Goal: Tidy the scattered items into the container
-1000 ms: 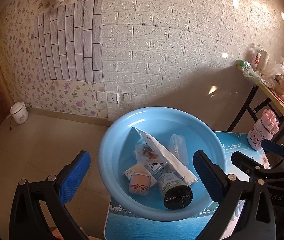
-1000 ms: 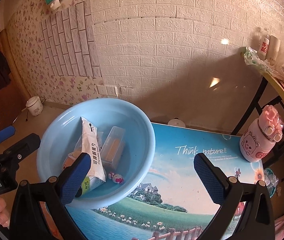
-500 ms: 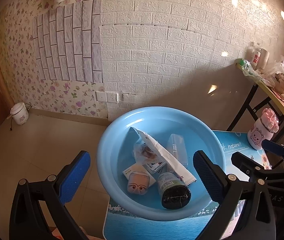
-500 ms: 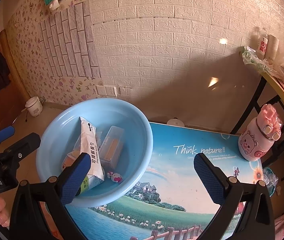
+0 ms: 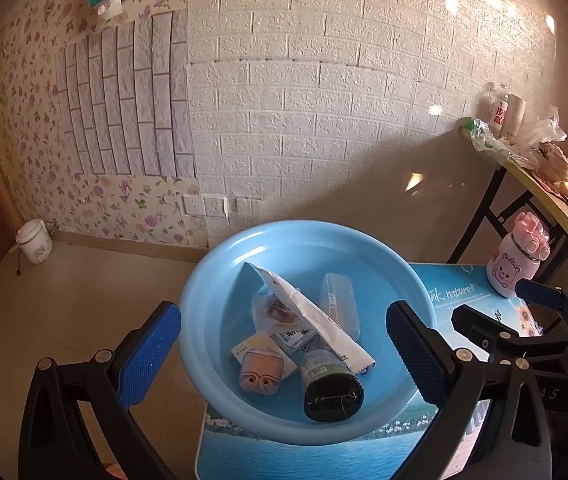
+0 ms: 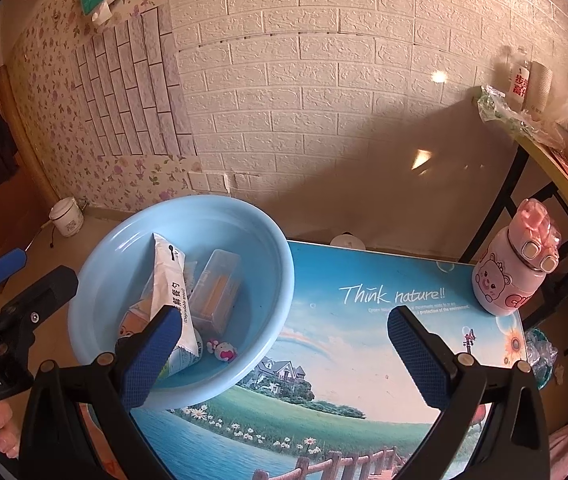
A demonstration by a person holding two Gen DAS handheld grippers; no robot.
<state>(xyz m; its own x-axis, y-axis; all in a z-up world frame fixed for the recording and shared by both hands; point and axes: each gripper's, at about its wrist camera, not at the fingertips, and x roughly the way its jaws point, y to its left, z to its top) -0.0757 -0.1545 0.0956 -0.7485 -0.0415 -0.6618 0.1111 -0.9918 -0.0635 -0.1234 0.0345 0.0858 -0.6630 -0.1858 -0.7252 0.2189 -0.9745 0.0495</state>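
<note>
A light blue basin (image 5: 399, 280) (image 6: 276, 280) sits on the left end of a small printed table (image 6: 363, 344). Inside it lie a long white packet (image 5: 315, 316) (image 6: 168, 276), a clear plastic box (image 5: 339, 300) (image 6: 220, 288), a dark-lidded jar (image 5: 331, 384), a tan earbud case (image 5: 262, 372), a small card pack (image 5: 291, 336) and a tiny pink toy (image 6: 224, 350). My left gripper (image 5: 284, 360) hangs open above the basin, holding nothing. My right gripper (image 6: 284, 360) is open and empty above the table, right of the basin. A pink bear bottle (image 6: 511, 264) (image 5: 517, 260) stands at the table's far right corner.
A white brick wall rises behind the table. To the right stands a cluttered wooden side table (image 6: 555, 176) on black legs. A small white pot (image 5: 35, 242) sits on the floor at left. A person's fingers (image 6: 2, 428) show under the other gripper's handle.
Both cameras have drifted slightly; the basin and its contents sit a touch lower in the left wrist view. Nothing was picked up or let go.
</note>
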